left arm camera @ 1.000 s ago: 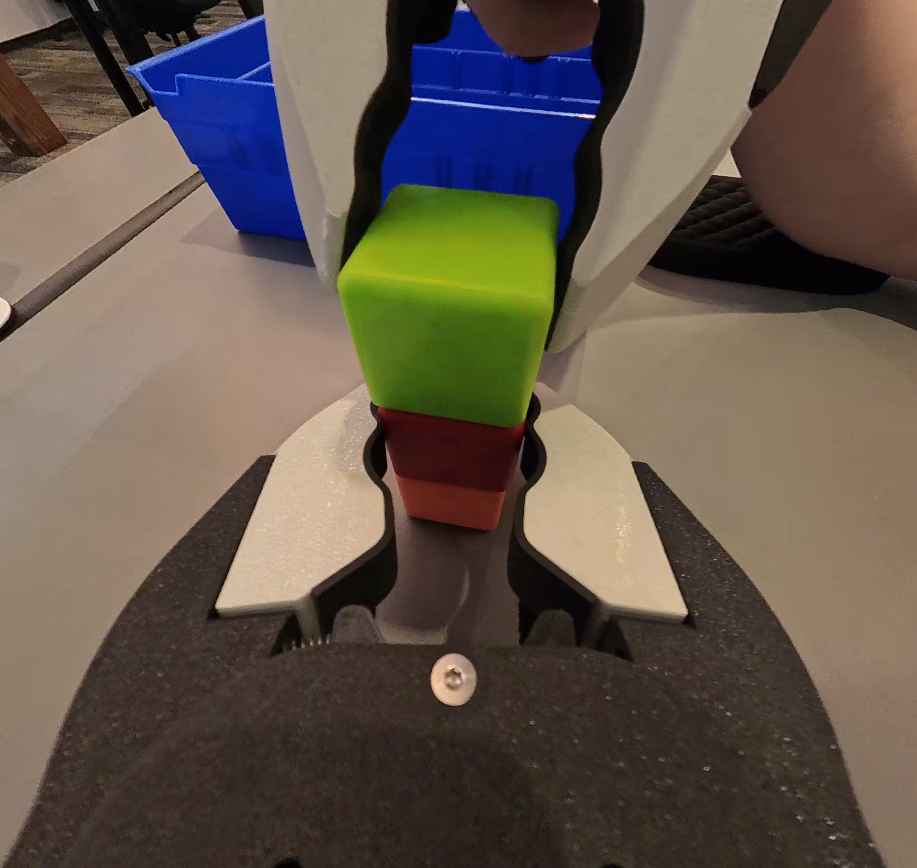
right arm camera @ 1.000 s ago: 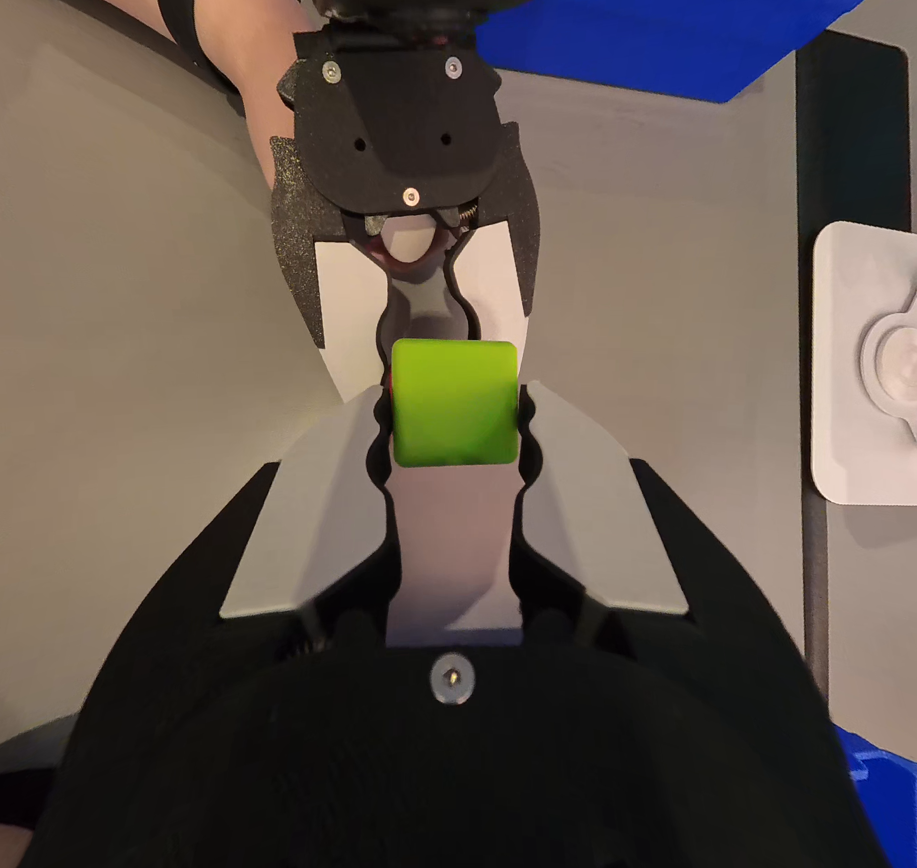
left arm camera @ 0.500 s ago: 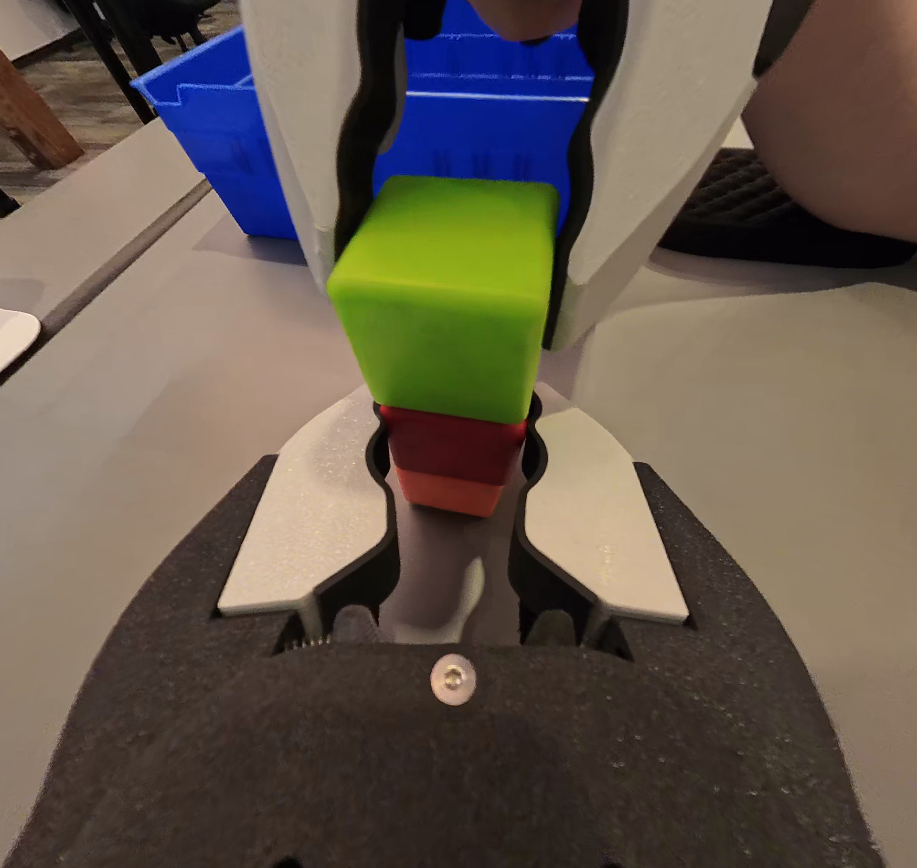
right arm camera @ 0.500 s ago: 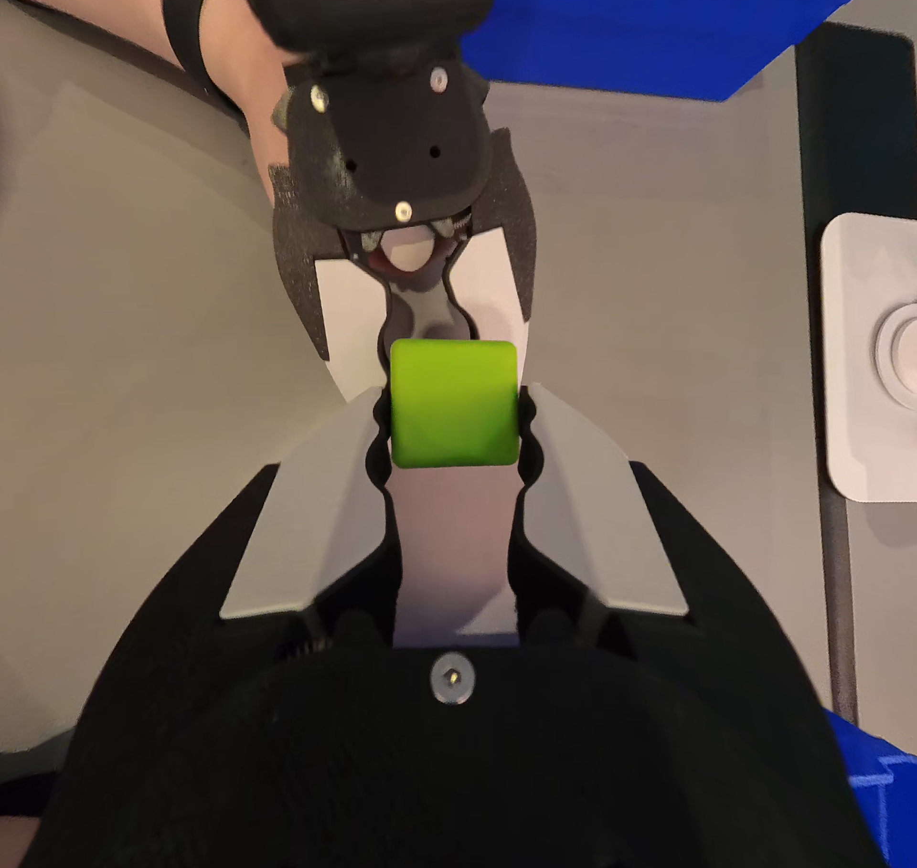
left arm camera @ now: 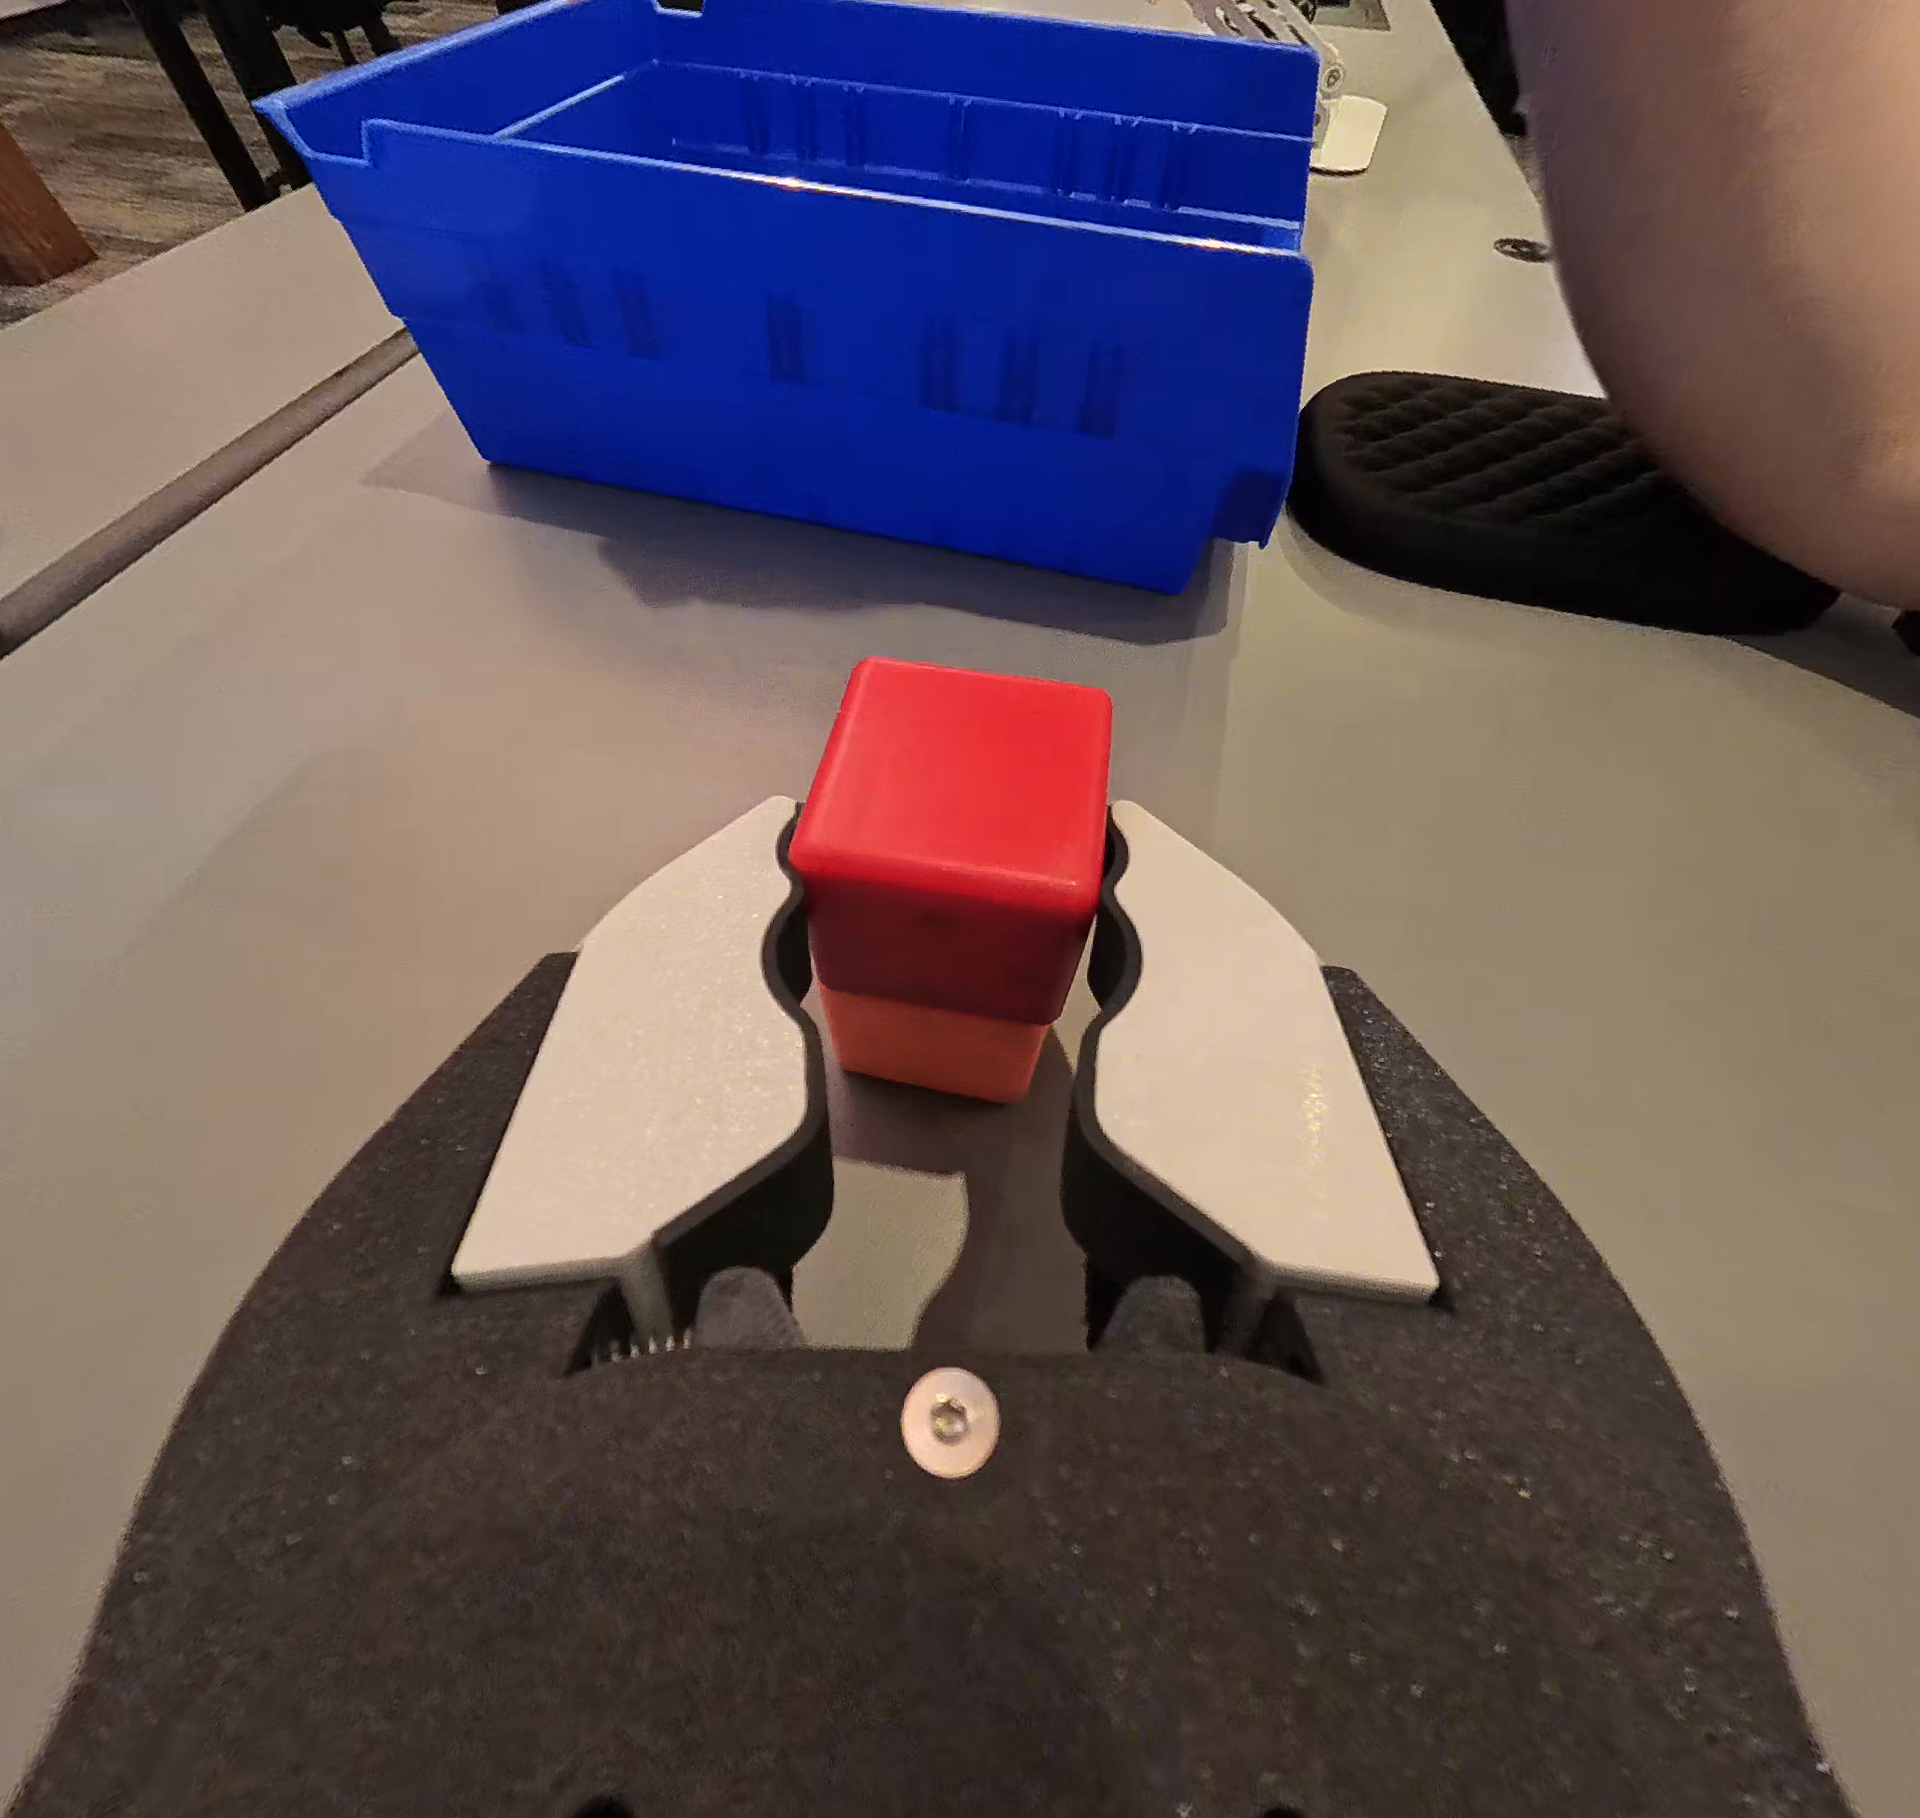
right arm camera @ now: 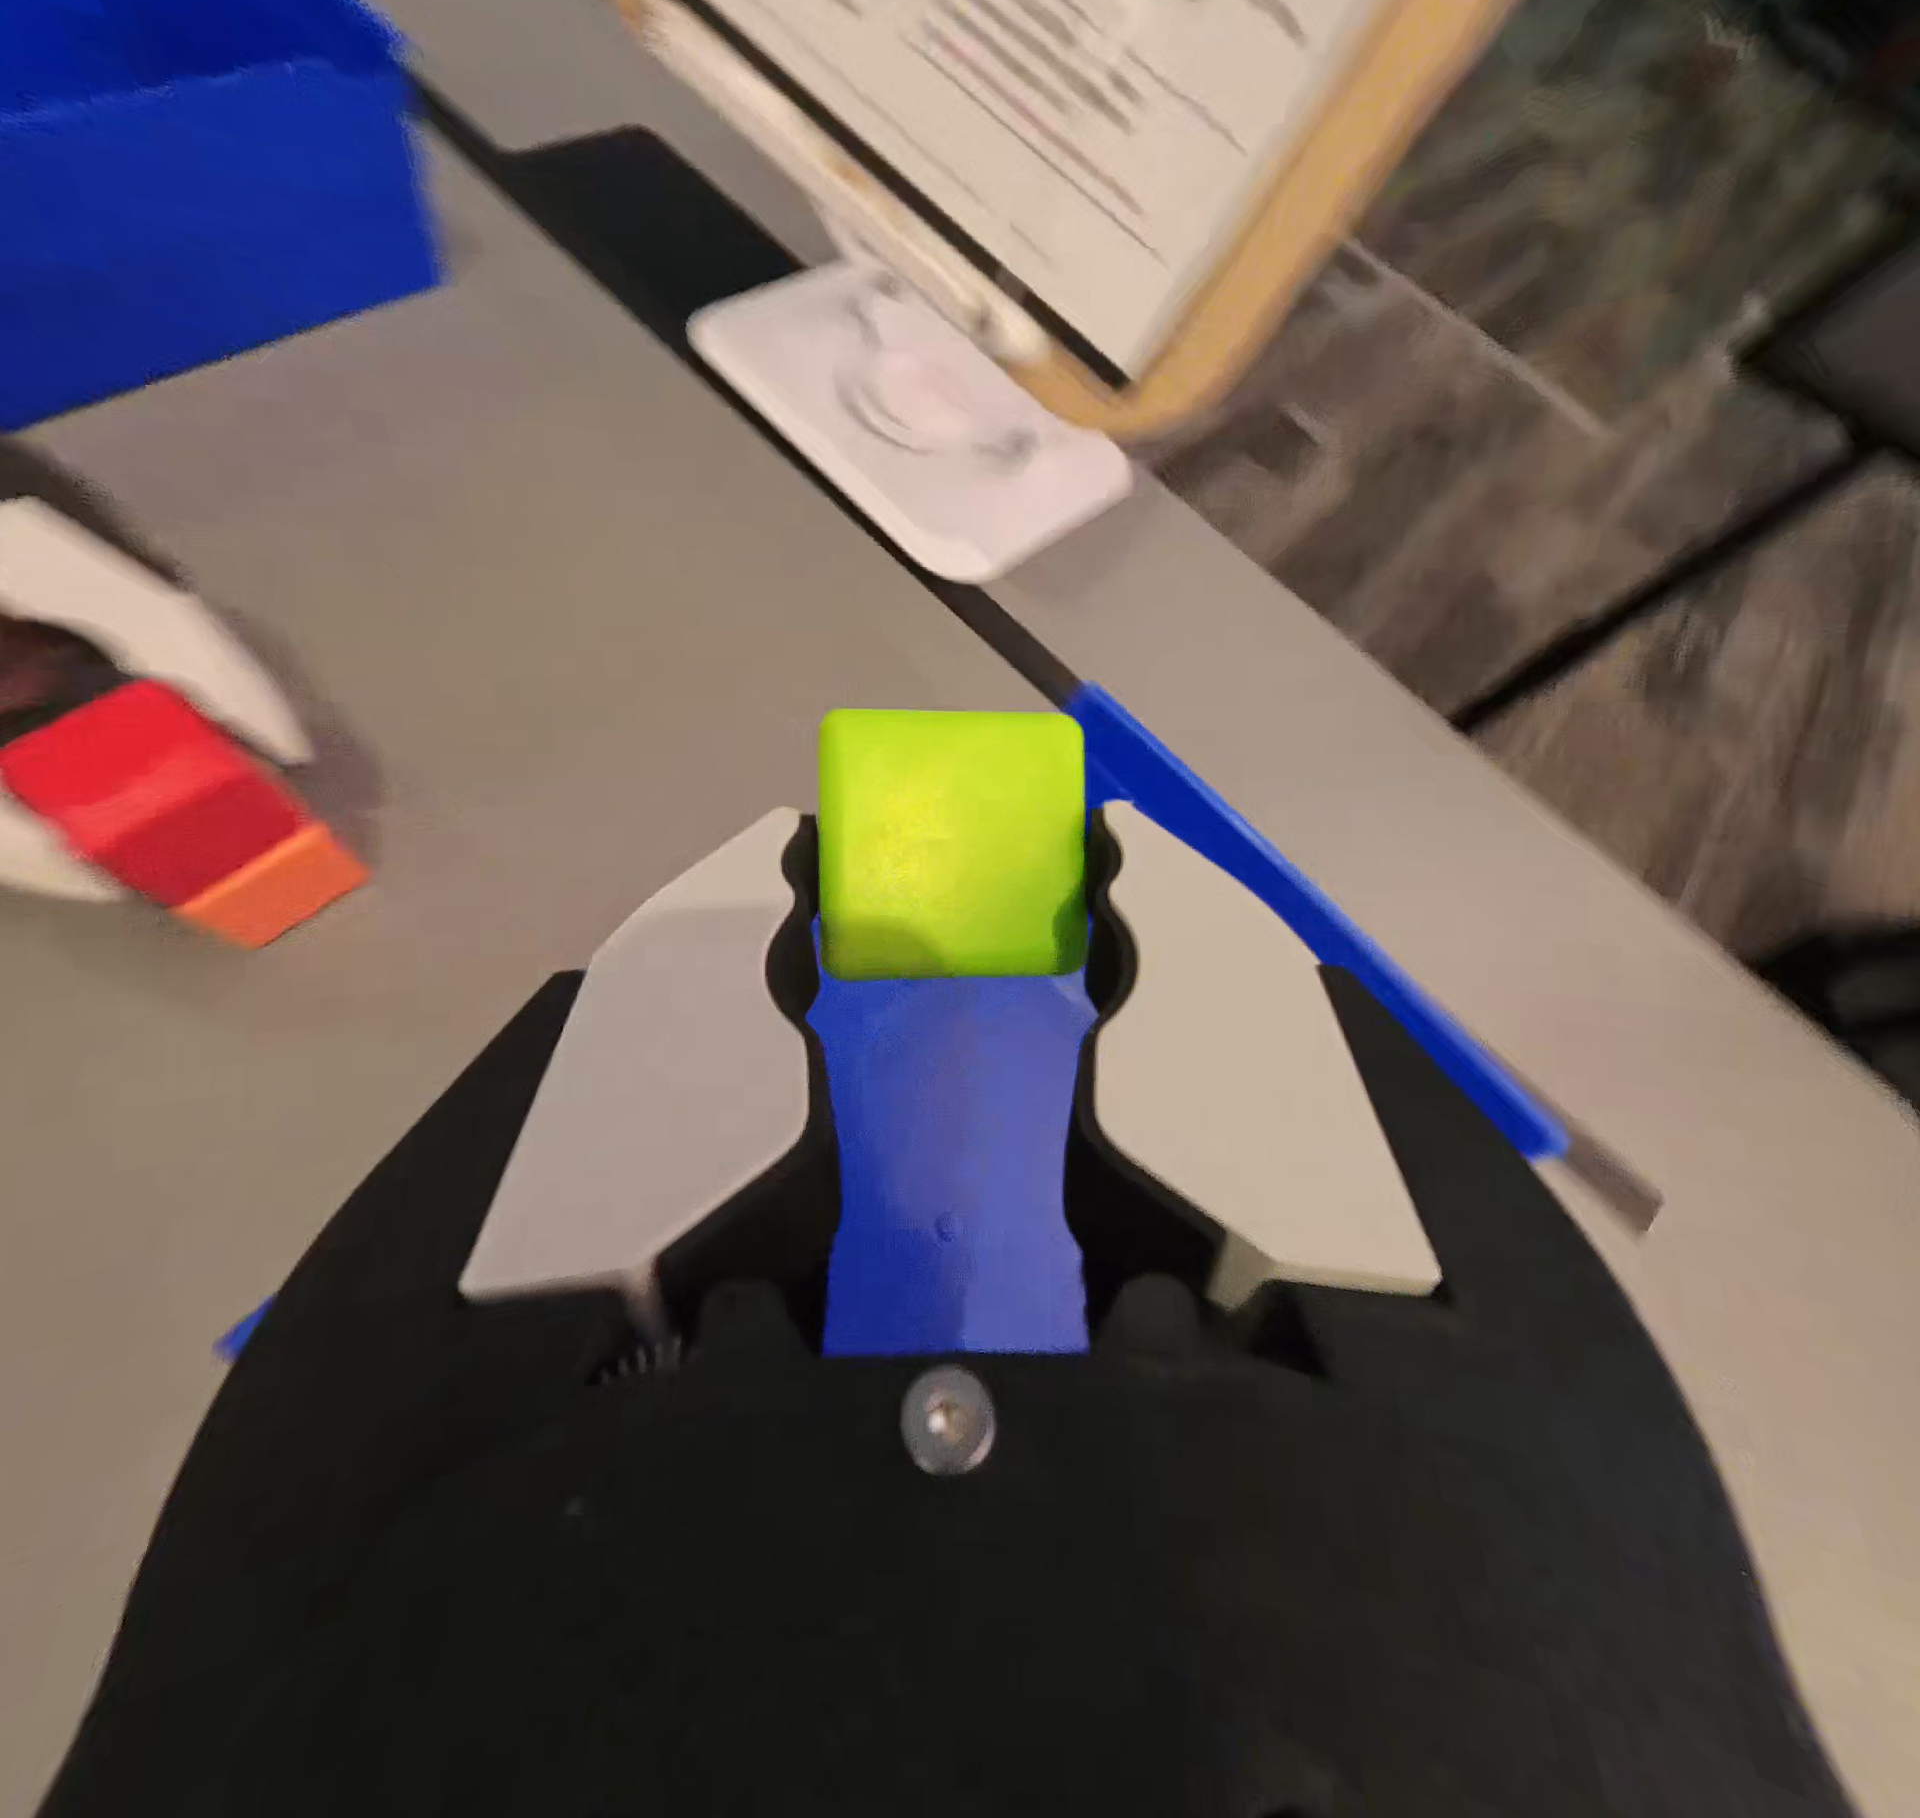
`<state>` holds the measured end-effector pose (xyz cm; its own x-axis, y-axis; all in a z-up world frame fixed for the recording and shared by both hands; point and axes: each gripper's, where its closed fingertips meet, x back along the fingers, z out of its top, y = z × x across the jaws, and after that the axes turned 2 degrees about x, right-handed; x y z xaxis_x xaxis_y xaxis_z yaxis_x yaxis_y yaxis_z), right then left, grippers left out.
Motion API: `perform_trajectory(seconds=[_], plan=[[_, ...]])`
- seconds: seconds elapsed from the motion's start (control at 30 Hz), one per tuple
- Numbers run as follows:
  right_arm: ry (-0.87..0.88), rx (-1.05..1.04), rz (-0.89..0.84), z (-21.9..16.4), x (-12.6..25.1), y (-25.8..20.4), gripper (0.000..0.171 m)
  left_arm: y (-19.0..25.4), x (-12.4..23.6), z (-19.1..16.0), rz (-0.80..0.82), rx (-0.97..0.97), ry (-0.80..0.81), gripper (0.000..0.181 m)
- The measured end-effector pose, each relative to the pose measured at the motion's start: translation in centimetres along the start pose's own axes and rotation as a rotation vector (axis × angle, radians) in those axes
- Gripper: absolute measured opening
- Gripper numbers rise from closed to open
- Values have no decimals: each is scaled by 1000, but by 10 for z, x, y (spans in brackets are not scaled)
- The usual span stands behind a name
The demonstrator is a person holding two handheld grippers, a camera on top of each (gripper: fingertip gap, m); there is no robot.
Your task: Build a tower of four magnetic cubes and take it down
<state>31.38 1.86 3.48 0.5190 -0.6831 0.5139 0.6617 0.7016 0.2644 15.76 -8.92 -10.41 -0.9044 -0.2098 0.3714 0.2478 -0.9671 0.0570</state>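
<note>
- Left wrist view shows the left gripper [left arm camera: 951,895] low over the grey surface [left arm camera: 312,781], its pale fingers [left arm camera: 665,1041] closed against both sides of a red cube [left arm camera: 951,812].
- That red cube sits squarely on an orange cube [left arm camera: 935,1051], and the orange one rests on the surface between the fingers; the two make an upright stack of two.
- At 12 o'clock beyond the stack stands a blue bin [left arm camera: 831,355], well apart from the cubes, open at the top.
- At 2 o'clock lies a black quilted pad [left arm camera: 1507,480] just beside the bin's right end, with a person's arm [left arm camera: 1745,210] above it.
- Right wrist view is blurred; the right gripper [right arm camera: 951,864] has its fingers [right arm camera: 675,1041] pressed against a green cube [right arm camera: 951,843] and holds it clear of the surface.
- Beneath that gripper, a second blue bin [right arm camera: 951,1145] shows through the gap behind the green cube, and its rim runs off toward 4 o'clock.
- At 9 o'clock in this view the red and orange stack [right arm camera: 187,823] appears, gripped by the left gripper's pale fingers [right arm camera: 135,615], well apart from the green cube.
- At 1 o'clock a wood-framed board [right arm camera: 1039,106] stands tilted on a white base [right arm camera: 914,428] near the surface's edge.
- A fourth cube is not to be seen in either view.
</note>
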Motion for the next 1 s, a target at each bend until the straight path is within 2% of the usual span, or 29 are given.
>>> perform_trajectory(seconds=[0.1,0.17,0.23,0.33,0.6,0.9,1.0], plan=[[-81,-235,-44,-54,-31,40,51,1,-1,0,-3,7,-2,51],[-131,-337,-43,-82,-57,47,50,1,-1,0,-1,16,-4,51],[-188,-359,-17,-98,-78,40,50,1,-1,-1,6,20,-5,51],[-298,-316,-66,-117,-95,37,50,1,-2,-2,5,19,-15,51],[-361,-474,-148,-138,-120,37,50,5,-7,-10,12,-31,-80,50],[-382,-461,-179,-140,-128,35,50,8,-11,-17,22,-75,-132,50],[-382,-422,-183,-138,-124,38,58,8,-11,-17,23,-75,-132,50]])
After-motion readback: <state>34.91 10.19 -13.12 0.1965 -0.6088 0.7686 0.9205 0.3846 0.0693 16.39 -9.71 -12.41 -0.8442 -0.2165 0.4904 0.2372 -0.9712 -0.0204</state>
